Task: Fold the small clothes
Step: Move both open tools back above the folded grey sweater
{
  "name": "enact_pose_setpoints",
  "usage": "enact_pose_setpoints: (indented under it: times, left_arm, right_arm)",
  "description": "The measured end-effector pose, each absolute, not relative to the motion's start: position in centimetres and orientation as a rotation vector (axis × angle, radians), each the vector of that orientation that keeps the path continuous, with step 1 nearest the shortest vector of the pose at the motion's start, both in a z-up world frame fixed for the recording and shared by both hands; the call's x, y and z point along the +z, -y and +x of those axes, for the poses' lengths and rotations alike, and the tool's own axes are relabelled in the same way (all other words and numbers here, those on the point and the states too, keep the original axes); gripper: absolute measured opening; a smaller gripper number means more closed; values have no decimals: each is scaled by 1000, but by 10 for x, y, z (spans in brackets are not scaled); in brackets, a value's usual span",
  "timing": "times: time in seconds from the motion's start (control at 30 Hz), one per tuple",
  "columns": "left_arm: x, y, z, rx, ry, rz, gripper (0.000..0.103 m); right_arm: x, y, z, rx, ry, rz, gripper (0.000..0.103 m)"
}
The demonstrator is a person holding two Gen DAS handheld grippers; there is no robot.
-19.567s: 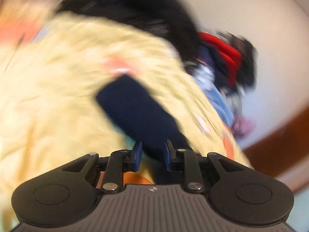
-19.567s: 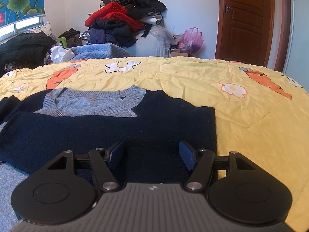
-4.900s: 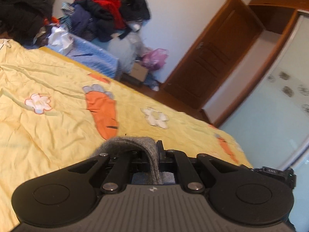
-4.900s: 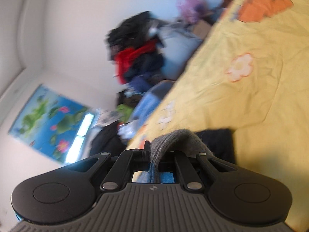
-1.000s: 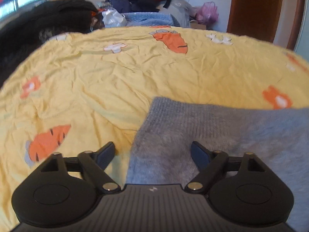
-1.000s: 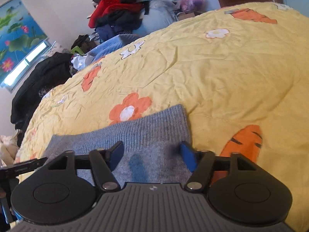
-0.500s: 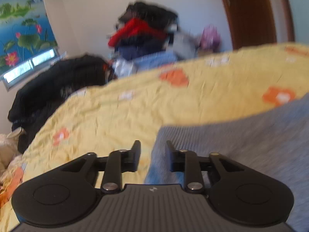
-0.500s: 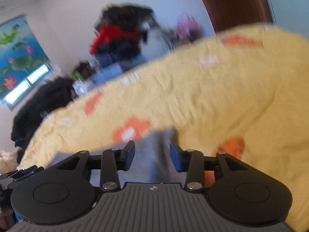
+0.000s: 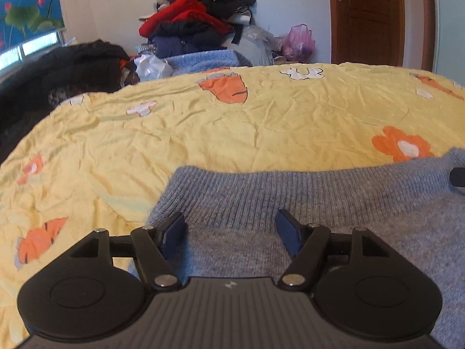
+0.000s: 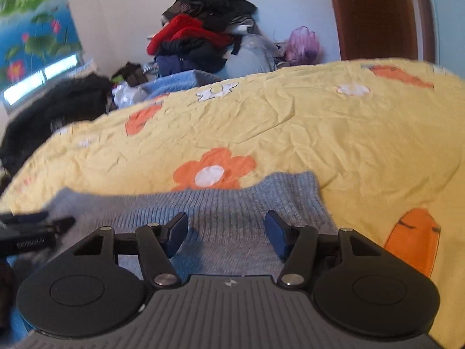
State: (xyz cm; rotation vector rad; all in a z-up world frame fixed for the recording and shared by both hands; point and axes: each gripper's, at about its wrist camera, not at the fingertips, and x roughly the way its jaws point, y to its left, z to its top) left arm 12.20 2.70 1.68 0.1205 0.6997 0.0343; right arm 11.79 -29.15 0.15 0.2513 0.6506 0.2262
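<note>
A grey knit sweater lies flat on the yellow bedspread, its ribbed edge facing away. My left gripper is open and empty just above the sweater near its left far corner. In the right wrist view the same sweater shows with its right far corner. My right gripper is open and empty just above it. The left gripper shows at the left edge of the right wrist view.
The bedspread has orange flower and carrot prints. A pile of clothes is stacked against the far wall. Dark garments lie at the bed's left. A wooden door is at the back right.
Both grippers narrowed half a second ago and have opened wide again. The cameras have tilted back down over the sweater's far edge. The sweater lies as before.
</note>
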Motion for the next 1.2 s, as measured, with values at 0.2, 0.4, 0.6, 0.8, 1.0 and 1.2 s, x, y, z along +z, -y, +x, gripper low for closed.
enact_pose_setpoints:
  times: [0.2, 0.4, 0.6, 0.8, 1.0, 1.2]
  left_arm:
    - [17, -24, 121, 42, -695, 124, 73]
    - [17, -24, 121, 44, -693, 128, 73]
    - [17, -25, 120, 46, -693, 115, 73]
    - [19, -28, 120, 50, -700, 99, 76]
    - [34, -38, 76, 77, -670, 120, 75]
    - [15, -65, 64, 23, -694, 17, 86]
  right_arm:
    - [18, 271, 106, 167, -670, 201, 64]
    - [43, 212, 80, 380, -642, 142, 71]
    - [5, 185, 92, 376, -661, -3, 81]
    - [6, 183, 89, 382, -663, -17, 85]
    - [6, 188, 89, 384, -659, 12, 86]
    - [7, 192, 91, 413, -664, 42, 92]
